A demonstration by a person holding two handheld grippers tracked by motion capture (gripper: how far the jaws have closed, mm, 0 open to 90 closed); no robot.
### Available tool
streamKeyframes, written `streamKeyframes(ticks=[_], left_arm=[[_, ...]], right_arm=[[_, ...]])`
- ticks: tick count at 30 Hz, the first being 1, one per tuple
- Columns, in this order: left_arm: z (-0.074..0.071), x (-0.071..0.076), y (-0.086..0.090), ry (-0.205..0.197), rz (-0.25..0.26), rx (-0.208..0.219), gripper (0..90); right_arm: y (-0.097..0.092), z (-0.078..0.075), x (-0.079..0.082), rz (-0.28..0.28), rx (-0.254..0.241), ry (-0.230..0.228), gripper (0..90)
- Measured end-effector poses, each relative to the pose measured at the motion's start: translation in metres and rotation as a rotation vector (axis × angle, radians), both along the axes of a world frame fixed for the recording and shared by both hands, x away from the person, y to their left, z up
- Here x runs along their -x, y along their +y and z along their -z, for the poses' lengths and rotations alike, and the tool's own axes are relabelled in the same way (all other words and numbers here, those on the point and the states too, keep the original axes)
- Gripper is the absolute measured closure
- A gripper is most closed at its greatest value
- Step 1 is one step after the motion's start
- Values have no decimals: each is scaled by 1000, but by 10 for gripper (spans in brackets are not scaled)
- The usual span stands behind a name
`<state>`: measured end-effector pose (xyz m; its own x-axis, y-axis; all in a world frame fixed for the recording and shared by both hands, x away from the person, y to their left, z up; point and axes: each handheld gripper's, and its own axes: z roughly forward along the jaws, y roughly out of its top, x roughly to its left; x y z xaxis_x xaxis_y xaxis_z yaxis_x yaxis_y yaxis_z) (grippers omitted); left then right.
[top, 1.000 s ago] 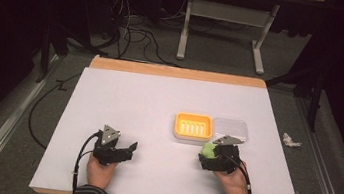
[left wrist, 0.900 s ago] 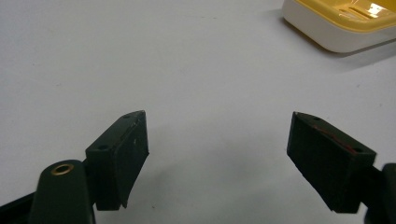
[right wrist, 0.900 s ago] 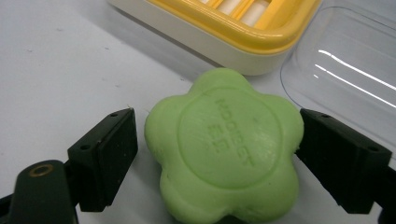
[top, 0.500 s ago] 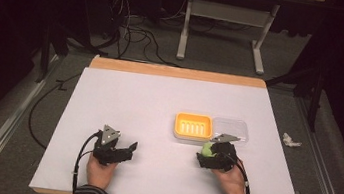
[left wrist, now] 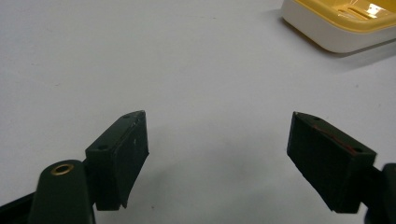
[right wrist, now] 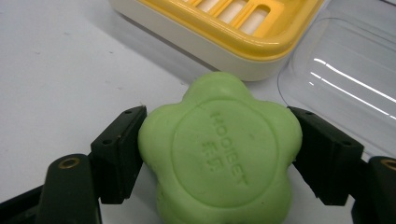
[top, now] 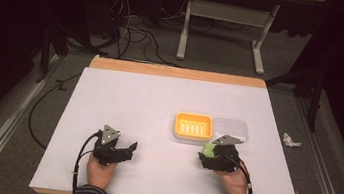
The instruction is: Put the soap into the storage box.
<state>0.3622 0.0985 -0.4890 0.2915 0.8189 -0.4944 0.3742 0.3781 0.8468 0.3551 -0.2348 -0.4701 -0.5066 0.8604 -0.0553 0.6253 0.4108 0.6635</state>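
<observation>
- Since the earlier frames the right claw (right wrist: 217, 158) has just been closing: its jaws now sit against both sides of the green soap (right wrist: 219, 158), which lies between them.
- Both hands are in the same spots as before, and the soap dish (top: 194, 126) and clear lid (top: 230, 128) have not shifted.
- The left claw (left wrist: 217, 158) stands wide, with only bare desk (left wrist: 140, 56) between its jaws; in the high view it (top: 129, 148) rests near the front edge, well apart from the other one.
- The soap is pale green, flower-shaped with rounded lobes, and has a round raised centre stamped with lettering; its surface looks matte and a little waxy.
- In the high view the soap (top: 209, 149) sits on the desk just in front of the dish, at the tip of the right claw (top: 208, 152).
- The dish has a yellow slotted tray on a cream base; the clear lid lies just beside it on its right.
</observation>
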Motion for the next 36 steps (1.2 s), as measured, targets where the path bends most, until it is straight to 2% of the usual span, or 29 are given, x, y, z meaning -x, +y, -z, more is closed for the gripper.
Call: streamKeyframes(ticks=[3, 10, 12, 20, 26, 32, 36], left_arm=[[0, 0, 0, 1, -1, 0, 210], [0, 0, 1, 8, 0, -9, 211], [0, -1, 0, 6, -5, 1, 211], [1, -1, 0, 6, -2, -7, 211], [1, -1, 0, 8, 0, -9, 211], [1, -1, 0, 10, 0, -11, 211], [1, -1, 0, 9, -2, -11, 211]], right_arm=[[-3, -2, 2, -6, -12, -7, 248], [-11, -8, 9, 3, -46, -62, 249], [-14, -9, 10, 3, -58, -67, 250], [-20, -15, 17, 0, -76, -99, 250], [-24, -22, 21, -3, -79, -116, 250], [-32, -31, 24, 4, -103, -135, 250], [-35, -37, 25, -2, -116, -130, 250]])
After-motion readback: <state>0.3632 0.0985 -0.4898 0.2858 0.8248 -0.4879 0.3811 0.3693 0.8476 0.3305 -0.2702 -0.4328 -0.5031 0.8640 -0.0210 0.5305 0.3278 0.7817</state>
